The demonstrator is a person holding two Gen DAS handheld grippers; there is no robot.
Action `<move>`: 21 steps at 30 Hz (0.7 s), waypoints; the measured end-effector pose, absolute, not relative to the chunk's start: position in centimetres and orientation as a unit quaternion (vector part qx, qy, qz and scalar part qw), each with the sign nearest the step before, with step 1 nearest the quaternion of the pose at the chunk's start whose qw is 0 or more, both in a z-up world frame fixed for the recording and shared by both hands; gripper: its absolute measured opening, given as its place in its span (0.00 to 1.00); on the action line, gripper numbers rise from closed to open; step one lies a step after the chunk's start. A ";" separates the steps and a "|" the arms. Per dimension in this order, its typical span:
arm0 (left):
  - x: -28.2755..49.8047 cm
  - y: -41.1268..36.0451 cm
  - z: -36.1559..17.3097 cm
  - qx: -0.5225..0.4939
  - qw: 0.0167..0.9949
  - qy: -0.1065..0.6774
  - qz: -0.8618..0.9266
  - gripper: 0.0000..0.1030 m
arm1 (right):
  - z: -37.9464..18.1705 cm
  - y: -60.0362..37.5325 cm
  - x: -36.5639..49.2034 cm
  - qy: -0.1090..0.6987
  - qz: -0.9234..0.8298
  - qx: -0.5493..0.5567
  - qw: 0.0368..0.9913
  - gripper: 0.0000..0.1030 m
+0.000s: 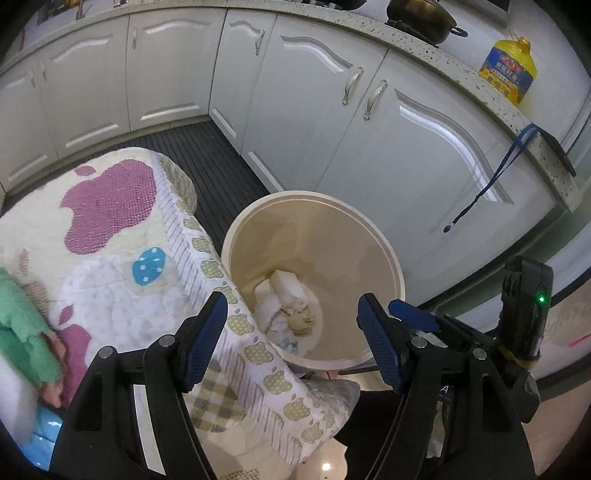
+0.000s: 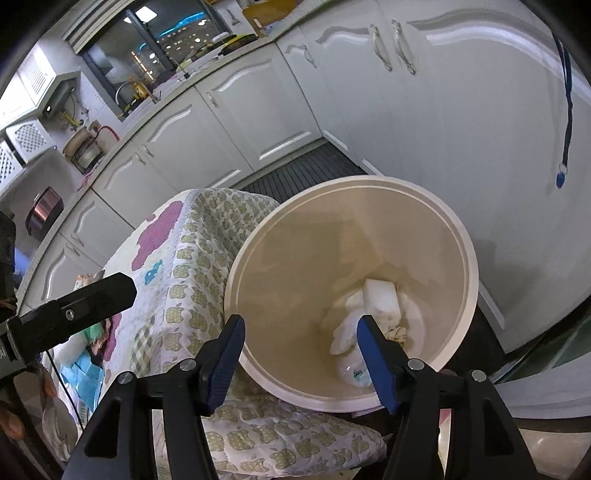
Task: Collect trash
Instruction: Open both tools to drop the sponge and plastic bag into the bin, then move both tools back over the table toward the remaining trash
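A round beige trash bin [image 1: 388,251] stands on the floor beside a quilt-covered surface [image 1: 110,236]. It also shows in the right wrist view [image 2: 469,258]. Crumpled white and tan trash [image 1: 288,299] lies at its bottom, also in the right wrist view [image 2: 380,302]. My left gripper [image 1: 291,339] is open and empty, above the bin's near rim and the quilt's edge. My right gripper [image 2: 301,354] is open and empty, over the bin's near rim. The right gripper's body [image 1: 524,314] shows at the right of the left wrist view. The left gripper's finger [image 2: 92,299] reaches in at the left of the right wrist view.
White kitchen cabinets [image 1: 295,96] wrap around behind the bin. On the counter stand a yellow oil bottle [image 1: 509,70] and a dark pot [image 1: 421,18]. A blue lanyard [image 1: 491,177] hangs off the counter edge. A green item [image 1: 22,325] and more items [image 2: 85,369] lie on the quilt.
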State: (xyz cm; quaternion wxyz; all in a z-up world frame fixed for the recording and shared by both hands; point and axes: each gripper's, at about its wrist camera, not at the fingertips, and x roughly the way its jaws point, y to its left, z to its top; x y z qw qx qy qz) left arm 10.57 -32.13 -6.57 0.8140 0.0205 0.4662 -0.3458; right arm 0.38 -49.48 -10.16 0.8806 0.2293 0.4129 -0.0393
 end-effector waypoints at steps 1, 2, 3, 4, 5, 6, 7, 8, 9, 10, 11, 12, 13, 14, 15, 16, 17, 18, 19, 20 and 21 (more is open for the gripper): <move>10.4 -31.9 -6.4 0.021 0.816 0.465 -0.344 0.70 | -10.0 -49.3 0.4 0.412 -0.039 0.227 0.882 0.60; 10.3 -31.6 -6.4 0.020 0.817 0.463 -0.343 0.70 | -9.8 -49.1 0.3 0.410 -0.039 0.224 0.883 0.60; 10.1 -31.3 -6.2 0.019 0.819 0.461 -0.342 0.70 | -9.5 -48.9 0.3 0.409 -0.040 0.221 0.885 0.61; 9.9 -31.0 -6.1 0.018 0.821 0.458 -0.341 0.70 | -9.4 -48.8 0.2 0.408 -0.041 0.219 0.885 0.62; 9.7 -30.6 -5.9 0.018 0.823 0.455 -0.339 0.70 | -9.2 -48.6 0.2 0.406 -0.042 0.215 0.887 0.62; 9.5 -30.4 -5.7 0.019 0.825 0.452 -0.338 0.70 | -9.1 -48.5 0.1 0.405 -0.043 0.213 0.888 0.63; 9.2 -30.1 -5.5 0.019 0.828 0.449 -0.336 0.70 | -8.9 -48.3 0.0 0.405 -0.043 0.211 0.889 0.63; 9.0 -29.8 -5.3 0.019 0.830 0.446 -0.335 0.70 | -8.9 -48.1 0.0 0.405 -0.042 0.211 0.889 0.63; 8.8 -29.4 -5.2 0.019 0.832 0.443 -0.333 0.70 | -8.7 -47.9 0.0 0.404 -0.041 0.210 0.889 0.63; 8.6 -29.1 -5.0 0.019 0.834 0.441 -0.331 0.70 | -8.5 -47.8 0.0 0.404 -0.040 0.208 0.890 0.63; 8.3 -28.5 -4.8 0.018 0.837 0.438 -0.328 0.70 | -8.4 -47.5 -0.1 0.404 -0.039 0.206 0.891 0.64; 8.2 -28.2 -4.7 0.018 0.838 0.437 -0.325 0.70 | -8.2 -47.2 -0.1 0.403 -0.037 0.203 0.892 0.64; 8.0 -27.7 -4.6 0.018 0.841 0.435 -0.321 0.70 | -8.1 -47.0 -0.2 0.402 -0.035 0.202 0.892 0.64; 7.8 -27.1 -4.5 0.018 0.843 0.434 -0.317 0.70 | -7.8 -46.6 -0.2 0.401 -0.032 0.199 0.894 0.64; 7.7 -26.8 -4.4 0.018 0.845 0.433 -0.314 0.70 | -7.6 -46.2 -0.3 0.400 -0.030 0.197 0.894 0.64; 7.6 -26.4 -4.2 0.017 0.847 0.431 -0.311 0.70 | -7.4 -45.8 -0.3 0.399 -0.026 0.195 0.896 0.64; 7.4 -25.7 -4.1 0.015 0.850 0.429 -0.306 0.70 | -7.3 -45.5 -0.3 0.398 -0.024 0.194 0.897 0.65; 7.3 -25.3 -4.0 0.015 0.852 0.427 -0.303 0.70 | -7.0 -45.1 -0.3 0.396 -0.020 0.191 0.898 0.65; 7.2 -24.9 -3.9 0.014 0.854 0.425 -0.299 0.70 | -6.9 -44.8 -0.3 0.395 -0.018 0.189 0.899 0.65; 7.1 -24.4 -3.7 0.012 0.857 0.423 -0.295 0.70 | -6.6 -44.3 -0.3 0.393 -0.014 0.186 0.901 0.65; 7.0 -23.9 -3.6 0.011 0.859 0.420 -0.291 0.70 | -6.3 -43.8 -0.3 0.391 -0.010 0.183 0.902 0.65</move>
